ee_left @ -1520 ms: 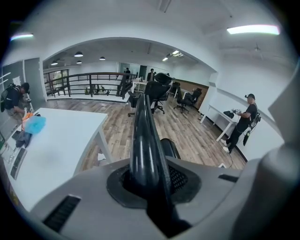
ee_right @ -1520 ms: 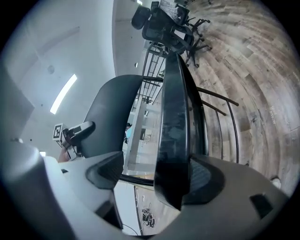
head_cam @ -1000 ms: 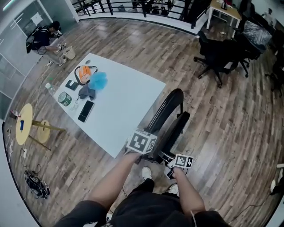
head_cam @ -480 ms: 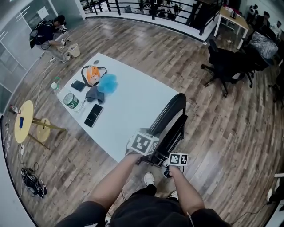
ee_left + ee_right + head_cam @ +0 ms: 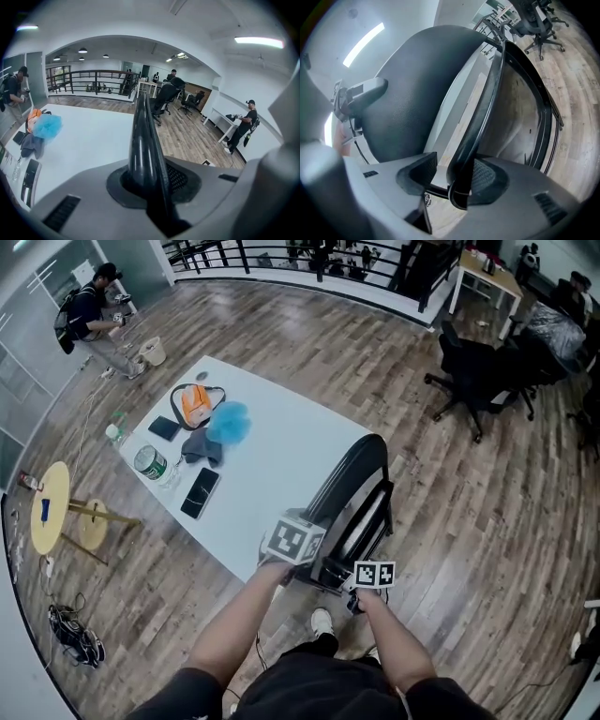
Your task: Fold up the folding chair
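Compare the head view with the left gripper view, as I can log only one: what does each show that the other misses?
Only the head view: the yellow round side table and the cable tangle on the floor. Only the left gripper view: a standing person at a desk on the right, and the jaws of the left gripper shut on the rim of the folding chair. Both: that chair, the white table, the blue puff and the orange bag.

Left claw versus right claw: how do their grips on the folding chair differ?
Left claw is shut on the black folding chair's glossy rim; right claw has just been closing, a gap beside one pad. Left claw sits nearer the white table; right claw farther. Both straddle chair frame.
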`<action>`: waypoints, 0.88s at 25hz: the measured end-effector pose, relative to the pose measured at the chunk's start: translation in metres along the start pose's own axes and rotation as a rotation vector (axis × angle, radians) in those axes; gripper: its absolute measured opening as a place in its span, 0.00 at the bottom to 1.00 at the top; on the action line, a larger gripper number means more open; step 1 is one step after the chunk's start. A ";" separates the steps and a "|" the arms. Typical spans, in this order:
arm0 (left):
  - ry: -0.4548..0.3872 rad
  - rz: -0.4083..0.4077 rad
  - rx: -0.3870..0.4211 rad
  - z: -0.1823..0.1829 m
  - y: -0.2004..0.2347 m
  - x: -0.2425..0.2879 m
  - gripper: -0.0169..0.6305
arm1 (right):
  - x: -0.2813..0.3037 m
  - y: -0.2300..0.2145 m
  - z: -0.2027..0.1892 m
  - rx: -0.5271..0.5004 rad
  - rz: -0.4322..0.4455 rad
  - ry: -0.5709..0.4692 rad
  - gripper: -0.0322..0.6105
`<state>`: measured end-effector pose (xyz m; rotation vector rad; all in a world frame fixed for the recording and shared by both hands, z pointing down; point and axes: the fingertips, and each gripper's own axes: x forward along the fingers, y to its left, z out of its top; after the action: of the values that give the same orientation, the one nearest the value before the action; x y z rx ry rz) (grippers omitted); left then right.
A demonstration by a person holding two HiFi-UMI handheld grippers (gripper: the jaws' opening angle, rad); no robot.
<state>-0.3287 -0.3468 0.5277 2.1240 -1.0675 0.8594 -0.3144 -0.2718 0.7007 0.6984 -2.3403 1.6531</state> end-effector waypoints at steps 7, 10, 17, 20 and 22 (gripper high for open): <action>-0.004 0.038 0.037 0.000 0.004 0.001 0.16 | 0.002 -0.004 0.000 -0.036 0.000 0.013 0.37; -0.032 0.097 0.107 0.004 0.006 -0.004 0.24 | -0.007 -0.013 0.006 -0.074 -0.049 -0.023 0.40; -0.248 0.406 0.308 0.005 0.008 -0.076 0.43 | -0.099 -0.015 0.046 -0.248 -0.323 -0.291 0.42; -0.445 0.443 0.315 0.008 -0.021 -0.115 0.41 | -0.160 0.015 0.057 -0.422 -0.417 -0.449 0.42; -0.555 0.360 0.289 0.010 -0.059 -0.122 0.28 | -0.206 0.040 0.058 -0.554 -0.485 -0.547 0.24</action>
<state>-0.3332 -0.2696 0.4153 2.5367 -1.7375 0.6141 -0.1477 -0.2608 0.5610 1.5568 -2.4882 0.6145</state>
